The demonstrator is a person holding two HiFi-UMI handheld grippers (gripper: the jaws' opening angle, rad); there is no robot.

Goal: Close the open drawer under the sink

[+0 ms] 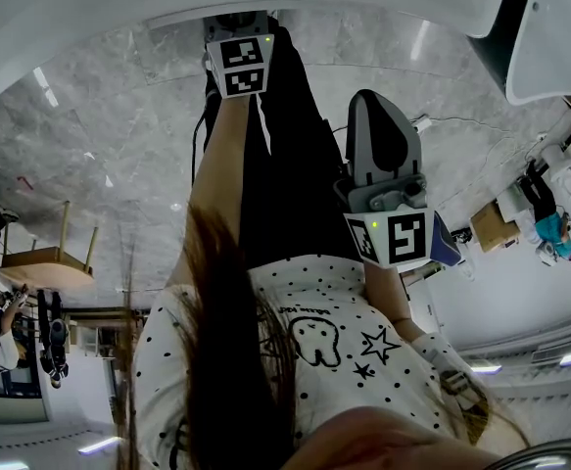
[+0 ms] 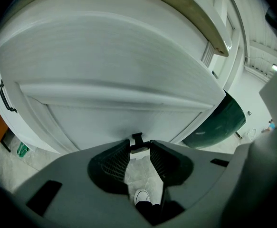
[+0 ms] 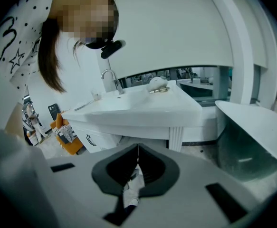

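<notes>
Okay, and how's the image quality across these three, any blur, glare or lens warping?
Head view: heavy fisheye bending, ceiling lights glaring off the marble floor. Left gripper view: the white cabinet front fills the frame, soft and bowed, corners dark. Right gripper view: sharper, the sink and faucet clear, edges curved, one mosaic patch over the face.

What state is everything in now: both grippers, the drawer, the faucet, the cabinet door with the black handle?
left gripper: open, nothing between its jaws, tips near the drawer front.
right gripper: shut, empty.
drawer front: facing the left gripper; cannot tell if fully closed.
faucet: no water visible.
cabinet door: shut.
</notes>
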